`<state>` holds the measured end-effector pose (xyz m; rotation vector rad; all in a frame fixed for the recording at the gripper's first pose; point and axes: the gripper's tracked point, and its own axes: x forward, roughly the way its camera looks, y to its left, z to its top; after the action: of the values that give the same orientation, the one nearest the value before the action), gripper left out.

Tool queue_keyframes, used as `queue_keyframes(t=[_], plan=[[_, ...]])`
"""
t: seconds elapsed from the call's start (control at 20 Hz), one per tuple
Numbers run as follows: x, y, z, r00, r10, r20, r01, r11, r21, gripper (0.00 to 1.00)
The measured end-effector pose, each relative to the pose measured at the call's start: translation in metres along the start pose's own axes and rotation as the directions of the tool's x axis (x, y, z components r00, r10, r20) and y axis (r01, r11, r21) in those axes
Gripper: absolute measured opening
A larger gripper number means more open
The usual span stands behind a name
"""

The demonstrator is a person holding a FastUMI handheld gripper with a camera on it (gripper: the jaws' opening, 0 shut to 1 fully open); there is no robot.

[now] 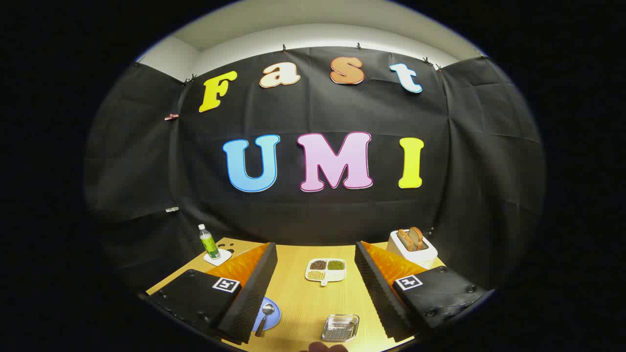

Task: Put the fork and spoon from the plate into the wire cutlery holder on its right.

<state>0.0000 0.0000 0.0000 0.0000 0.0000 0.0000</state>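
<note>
Nearest the lens is a bit of the person's hand (325, 347) poking in at the very bottom centre, and right above it sits the wire cutlery holder (340, 327), a shiny little metal mesh basket with a perforated floor. Left of that, at the lower left of the frame, there's a round blue plate (274, 315) with the spoon (264, 316) lying on it, polished steel, bowl pointing away from the camera; the left finger covers a chunk of the plate, so the fork can't be made out from here. The gripper (315, 288) has its jaws spread wide with nothing in them, held above the pale wood-grain table (298, 293), fingers ridged on their inner faces. Looks like the job hasn't really kicked off yet, more of an approach stage. Next move probably calls for dropping down and swinging left over the plate, then pinching that thin, slippery spoon handle. Further back: a white divided dish (326, 270) of beans at centre, a boxy white toaster (412, 247) with bread at right, a green bottle (209, 242) at left.
</note>
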Motion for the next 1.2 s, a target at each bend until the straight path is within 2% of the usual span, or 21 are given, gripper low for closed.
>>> queue_keyframes(t=[1.2], plan=[[-0.005,0.005,-0.028,0.997,-0.059,-0.058,0.056,0.997,-0.048,0.99]])
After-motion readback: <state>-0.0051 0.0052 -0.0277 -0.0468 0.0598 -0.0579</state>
